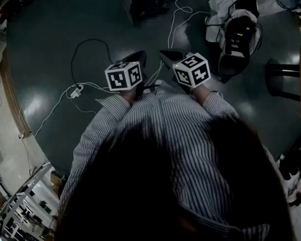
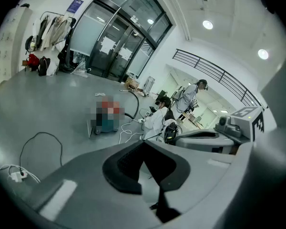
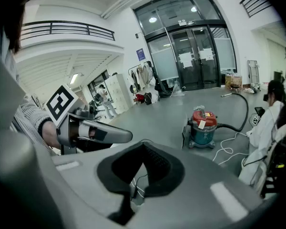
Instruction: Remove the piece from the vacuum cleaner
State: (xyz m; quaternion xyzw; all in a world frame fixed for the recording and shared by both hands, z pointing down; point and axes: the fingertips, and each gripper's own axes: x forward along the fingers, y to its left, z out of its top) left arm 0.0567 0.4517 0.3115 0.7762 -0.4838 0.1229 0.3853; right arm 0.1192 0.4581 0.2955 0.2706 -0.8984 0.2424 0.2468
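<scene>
The left gripper (image 2: 144,144) has its jaws pressed together with nothing between them. The right gripper (image 3: 143,144), just beside it, is closed and empty in the same way. Both hang before the person's chest. The vacuum cleaner (image 3: 203,125) stands well apart on the floor (image 3: 162,109), untouched. Its black hose (image 3: 247,109) looks light and bendy to me, so I would grasp the stiffer end at the drum. The grey floor is smooth and shiny, with loose white cables (image 3: 226,150). Glass doors (image 3: 193,61) close the hall behind.
</scene>
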